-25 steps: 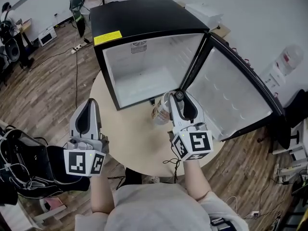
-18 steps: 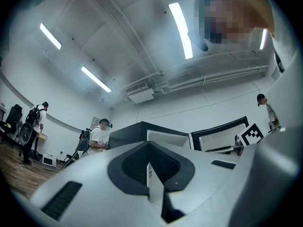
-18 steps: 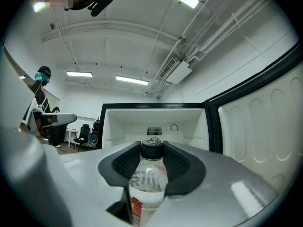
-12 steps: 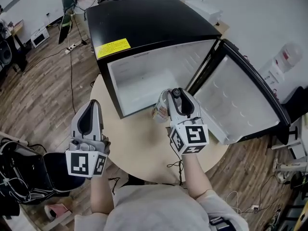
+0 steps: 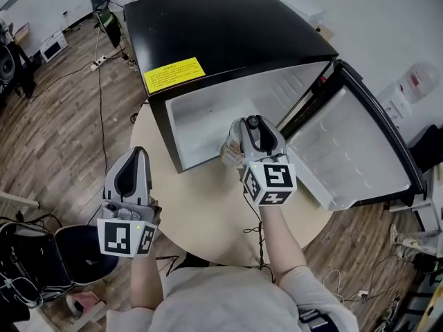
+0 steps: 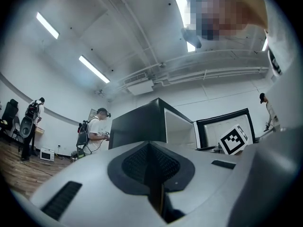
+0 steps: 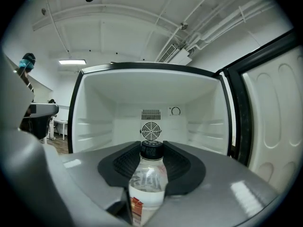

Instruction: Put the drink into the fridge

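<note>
right gripper (image 5: 248, 131) jaws clamped on the drink bottle (image 7: 147, 186), clear with a black cap, held right at the open mouth of the black fridge (image 5: 228, 26), white interior straight ahead. fridge door (image 5: 353, 151) swung wide on the right. left gripper (image 5: 133, 159) jaws pressed together, nothing between them, near the round table (image 5: 201, 206) left edge, well apart from the bottle.
</note>
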Motion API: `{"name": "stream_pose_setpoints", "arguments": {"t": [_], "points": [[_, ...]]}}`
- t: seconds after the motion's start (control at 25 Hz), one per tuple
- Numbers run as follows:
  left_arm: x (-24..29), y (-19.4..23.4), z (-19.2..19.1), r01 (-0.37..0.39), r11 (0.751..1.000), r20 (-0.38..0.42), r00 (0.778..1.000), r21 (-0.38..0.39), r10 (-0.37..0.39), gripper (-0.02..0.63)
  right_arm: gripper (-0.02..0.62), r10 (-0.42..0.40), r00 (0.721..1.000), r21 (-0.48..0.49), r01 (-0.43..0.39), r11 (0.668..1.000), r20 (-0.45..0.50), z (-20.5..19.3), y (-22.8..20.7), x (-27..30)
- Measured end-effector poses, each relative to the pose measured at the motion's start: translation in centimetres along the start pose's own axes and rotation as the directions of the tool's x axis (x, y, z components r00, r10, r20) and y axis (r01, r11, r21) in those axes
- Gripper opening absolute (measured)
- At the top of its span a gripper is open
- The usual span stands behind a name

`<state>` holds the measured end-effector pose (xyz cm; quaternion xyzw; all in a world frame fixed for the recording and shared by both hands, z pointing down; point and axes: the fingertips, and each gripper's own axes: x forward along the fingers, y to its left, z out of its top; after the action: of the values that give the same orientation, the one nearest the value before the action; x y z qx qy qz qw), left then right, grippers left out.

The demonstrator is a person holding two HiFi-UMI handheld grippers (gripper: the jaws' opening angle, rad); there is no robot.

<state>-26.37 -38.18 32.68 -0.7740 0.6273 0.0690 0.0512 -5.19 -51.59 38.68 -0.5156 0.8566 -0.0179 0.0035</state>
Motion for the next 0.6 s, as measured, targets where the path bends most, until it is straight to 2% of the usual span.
{"name": "stream_pose_setpoints", "arguments": {"t": [0.6], "points": [[0.2,3.0,-1.9,-0.003,1.000,-0.029,1.000,-0.022,0.002,0.006,0.156,-0.033,0.999,-0.021,0.032,0.999,-0.032,-2.1,0.8,6.5]]}}
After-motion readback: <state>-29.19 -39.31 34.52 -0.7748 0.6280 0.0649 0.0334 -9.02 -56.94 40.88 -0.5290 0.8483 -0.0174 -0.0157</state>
